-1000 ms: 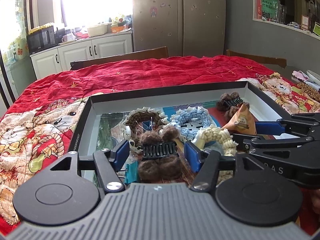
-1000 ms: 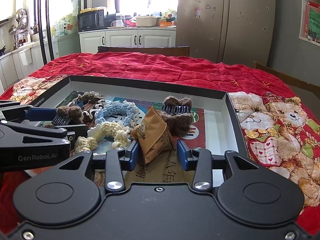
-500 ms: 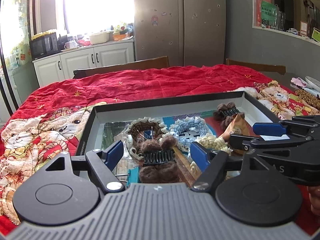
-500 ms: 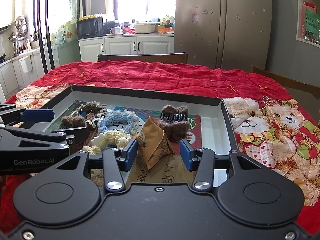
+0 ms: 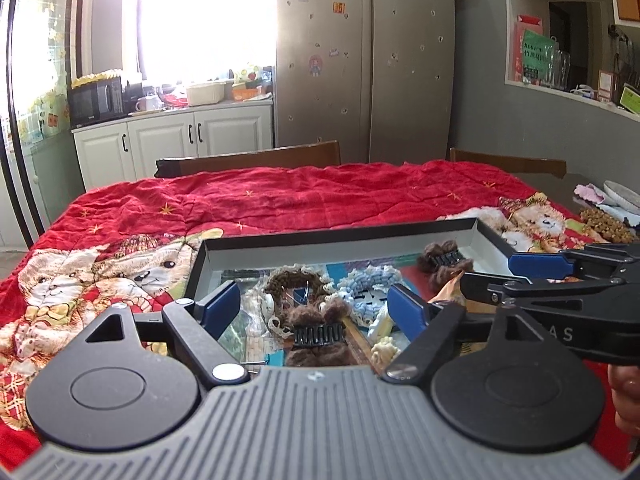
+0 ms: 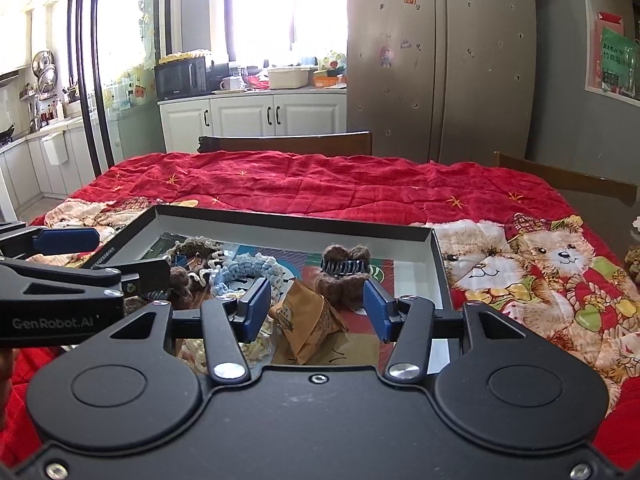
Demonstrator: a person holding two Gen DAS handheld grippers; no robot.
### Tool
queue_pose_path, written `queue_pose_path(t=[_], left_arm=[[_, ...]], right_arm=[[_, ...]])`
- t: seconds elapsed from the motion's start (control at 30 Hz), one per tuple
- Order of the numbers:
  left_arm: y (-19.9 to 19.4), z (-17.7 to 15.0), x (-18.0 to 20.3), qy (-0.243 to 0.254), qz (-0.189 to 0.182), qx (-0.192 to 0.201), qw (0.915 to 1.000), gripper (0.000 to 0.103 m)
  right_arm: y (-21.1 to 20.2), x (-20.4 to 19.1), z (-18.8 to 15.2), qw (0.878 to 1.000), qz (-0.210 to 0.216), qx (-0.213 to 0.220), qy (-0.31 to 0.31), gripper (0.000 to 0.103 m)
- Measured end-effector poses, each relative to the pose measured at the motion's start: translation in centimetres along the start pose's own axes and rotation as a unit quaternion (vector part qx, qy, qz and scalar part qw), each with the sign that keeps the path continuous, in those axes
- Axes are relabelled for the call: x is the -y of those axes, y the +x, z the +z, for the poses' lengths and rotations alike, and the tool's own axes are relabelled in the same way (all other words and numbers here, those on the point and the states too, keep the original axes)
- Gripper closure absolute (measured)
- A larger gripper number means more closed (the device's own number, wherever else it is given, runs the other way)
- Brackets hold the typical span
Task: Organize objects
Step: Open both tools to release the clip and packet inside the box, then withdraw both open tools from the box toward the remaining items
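Jaws opening, hair clip (image 5: 318,334) between, untouched

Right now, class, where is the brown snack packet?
In the right wrist view, the brown snack packet lies in the black tray, between the right gripper's opening jaws, before a fuzzy brown hair clip.

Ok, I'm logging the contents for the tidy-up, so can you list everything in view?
Box tray: one, black rim and white walls, on the quilt.
Fuzzy hair claws: two, brown, one towards the tray's far right, one near the left gripper.
Crochet rings: three, brown, light blue, cream, clustered in the tray.
Snack packet: one, tan, in the tray in front of the right gripper.
Quilt: one, red with teddy bears, covering the table.
Chairs: two, dark wood, behind the table.
Fridge: one, grey, background.
Microwave: one, black, on the counter.
Left gripper: jaws opening, holding nothing.
Right gripper: jaws opening, clear of the packet.
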State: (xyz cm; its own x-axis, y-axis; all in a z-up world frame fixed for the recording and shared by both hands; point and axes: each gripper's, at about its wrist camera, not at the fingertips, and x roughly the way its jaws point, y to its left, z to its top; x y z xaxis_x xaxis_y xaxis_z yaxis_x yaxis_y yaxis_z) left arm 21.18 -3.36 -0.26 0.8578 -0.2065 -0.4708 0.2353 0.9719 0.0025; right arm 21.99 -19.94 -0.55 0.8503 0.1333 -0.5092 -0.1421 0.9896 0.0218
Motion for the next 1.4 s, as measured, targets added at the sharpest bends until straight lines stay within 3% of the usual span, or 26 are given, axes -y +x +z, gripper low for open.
queue_pose_path(t=[0.83,1.4], left_arm=[[-7.1,1.4,0.3,0.008,-0.021,0.049,0.9985,0.011],[-11.4,-0.1,0.3,0.024,-0.036,0.062,0.9972,0.009]], right_arm=[[-7.7,-0.3,1.2,0.999,0.025,0.044,-0.004,0.046],[-12.9,-0.4,-1.4,0.998,0.037,0.05,-0.024,0.041]])
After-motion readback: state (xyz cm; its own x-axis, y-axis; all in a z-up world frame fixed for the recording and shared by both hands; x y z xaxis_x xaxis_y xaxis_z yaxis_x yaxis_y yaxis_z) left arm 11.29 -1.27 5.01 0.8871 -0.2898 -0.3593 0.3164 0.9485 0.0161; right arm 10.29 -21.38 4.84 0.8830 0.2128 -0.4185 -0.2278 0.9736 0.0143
